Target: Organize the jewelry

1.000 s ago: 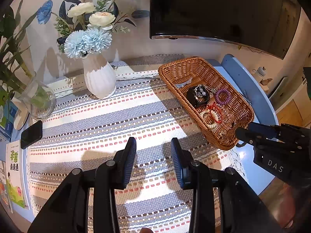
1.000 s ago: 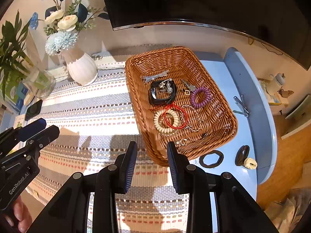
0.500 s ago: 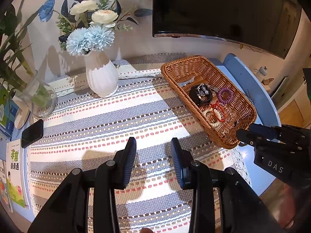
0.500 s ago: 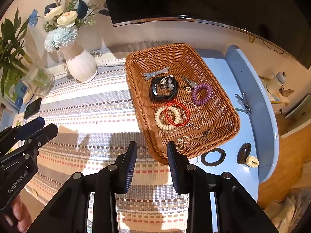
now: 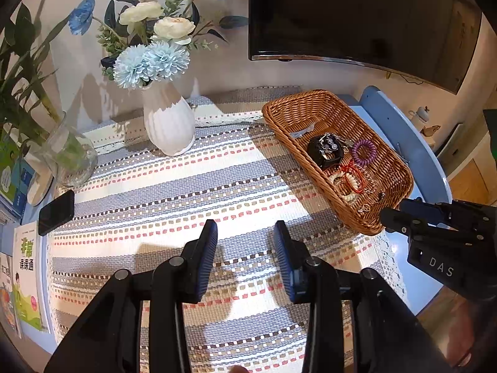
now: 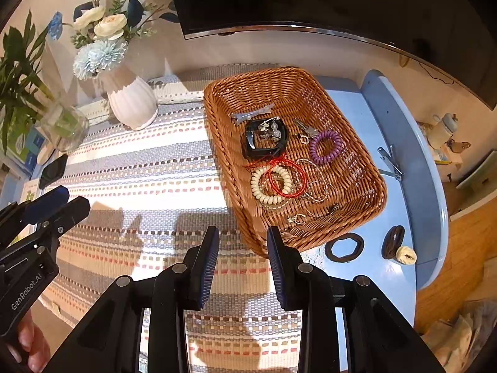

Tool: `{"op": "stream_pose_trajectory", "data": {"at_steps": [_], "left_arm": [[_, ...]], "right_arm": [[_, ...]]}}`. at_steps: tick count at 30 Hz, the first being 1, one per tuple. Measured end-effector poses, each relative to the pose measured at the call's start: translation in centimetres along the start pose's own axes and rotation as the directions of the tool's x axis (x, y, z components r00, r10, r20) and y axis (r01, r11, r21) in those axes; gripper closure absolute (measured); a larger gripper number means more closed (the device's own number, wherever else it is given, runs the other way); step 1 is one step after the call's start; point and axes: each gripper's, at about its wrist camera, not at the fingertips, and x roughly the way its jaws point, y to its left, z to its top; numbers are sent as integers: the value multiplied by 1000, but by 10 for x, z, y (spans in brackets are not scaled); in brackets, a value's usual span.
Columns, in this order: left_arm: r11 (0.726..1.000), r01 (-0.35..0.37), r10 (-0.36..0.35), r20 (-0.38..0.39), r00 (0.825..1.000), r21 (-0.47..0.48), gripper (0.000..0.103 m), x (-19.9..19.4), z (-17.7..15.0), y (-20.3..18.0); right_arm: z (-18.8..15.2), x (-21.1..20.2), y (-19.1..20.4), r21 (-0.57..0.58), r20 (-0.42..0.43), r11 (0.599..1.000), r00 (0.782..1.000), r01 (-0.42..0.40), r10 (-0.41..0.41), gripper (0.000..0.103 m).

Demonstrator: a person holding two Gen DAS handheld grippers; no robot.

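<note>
a wicker basket (image 6: pixel 357 143) of tangled jewelry sits on the striped table runner (image 6: pixel 139 168), its long axis running away from the viewer. the right gripper (image 6: pixel 239 239) hovers just at the basket's near corner, jaws partly apart and empty. the left gripper (image 5: pixel 245 239), jaws opening and empty, hangs over bare runner, with the basket well off to its right. the right hand looks nearer the cream bead bracelet (image 6: pixel 264 186) and red cord bracelet (image 6: pixel 290 177).

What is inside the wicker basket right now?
The wicker basket holds a black bangle, purple coil hair tie, cream bead bracelet, red cord bracelet, and thin chains. Anything beneath that tangle is hidden.
</note>
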Motion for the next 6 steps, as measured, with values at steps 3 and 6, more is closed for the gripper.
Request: {"op": "stream_pose_trajectory", "data": {"at_steps": [3,6], "left_arm": [[999,-54,54,34,998,-5,47,-5,-1,2],[999,-48,48,38,998,-15,47,-8,-3,8]], "right_arm": [[-4,0,3,-1,0,1000,1000,-1,1,71],[-7,1,7,-5,-1,1000,1000,-5,5,71]]}}
